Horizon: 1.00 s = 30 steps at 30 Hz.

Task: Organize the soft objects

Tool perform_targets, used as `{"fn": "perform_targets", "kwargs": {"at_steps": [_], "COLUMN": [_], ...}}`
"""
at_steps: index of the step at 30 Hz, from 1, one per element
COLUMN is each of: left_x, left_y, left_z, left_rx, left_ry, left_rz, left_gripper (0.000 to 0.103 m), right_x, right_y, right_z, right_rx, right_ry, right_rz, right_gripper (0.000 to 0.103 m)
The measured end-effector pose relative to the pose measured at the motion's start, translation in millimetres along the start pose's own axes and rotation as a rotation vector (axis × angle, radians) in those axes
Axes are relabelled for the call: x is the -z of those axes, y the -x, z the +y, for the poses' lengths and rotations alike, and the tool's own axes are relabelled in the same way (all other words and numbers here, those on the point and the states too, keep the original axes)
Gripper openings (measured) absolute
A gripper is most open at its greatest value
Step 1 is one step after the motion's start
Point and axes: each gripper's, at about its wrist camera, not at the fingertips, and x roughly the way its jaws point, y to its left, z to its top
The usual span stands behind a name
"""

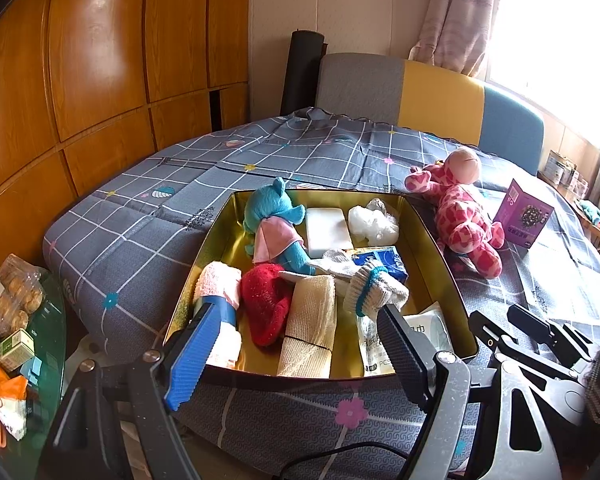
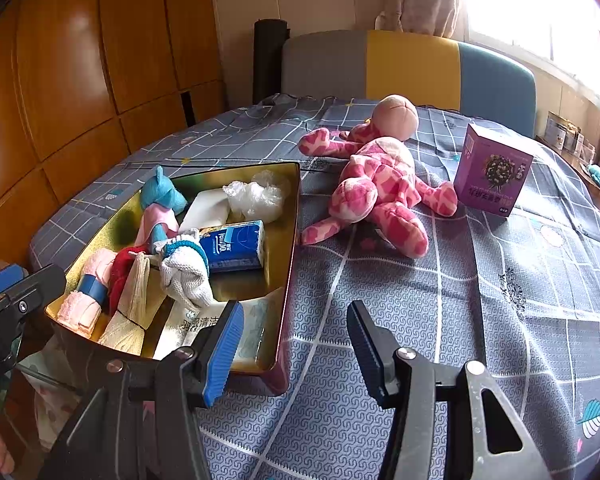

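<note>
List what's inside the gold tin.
Gold tin holds a blue teddy, red cloth, pink towel roll, tissue pack, white sock, bagged wad. Anything beneath them is covered.

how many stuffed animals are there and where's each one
2. The blue plush bear lies in the gold box, at its far-left end. The pink spotted plush lies on the bedspread right of the box. Smaller ones could be buried under the box's contents.
</note>
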Motion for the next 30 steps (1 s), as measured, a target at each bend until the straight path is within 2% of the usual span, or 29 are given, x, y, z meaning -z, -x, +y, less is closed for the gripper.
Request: {"fn": "perform_targets", "kwargs": {"at_steps": [27, 30], "left_x": [1.2, 1.8], "left_y": [-1.0, -1.2], "left_z": [-0.2, -0.4], "left_rx": [-0.001, -0.003], "left_ry": [-0.001, 0.0], "left_rz": [0.005, 0.005], "left_gripper": [0.082, 0.085], "right_x": [1.2, 1.5], "right_y": [-1.6, -1.4], "right_z": [0.0, 0.1], "right_rx": [-0.002, -0.003], "right_ry": [-0.006, -0.006], "right_rz": [0.006, 0.006], "right_gripper": [0.054, 0.054]}}
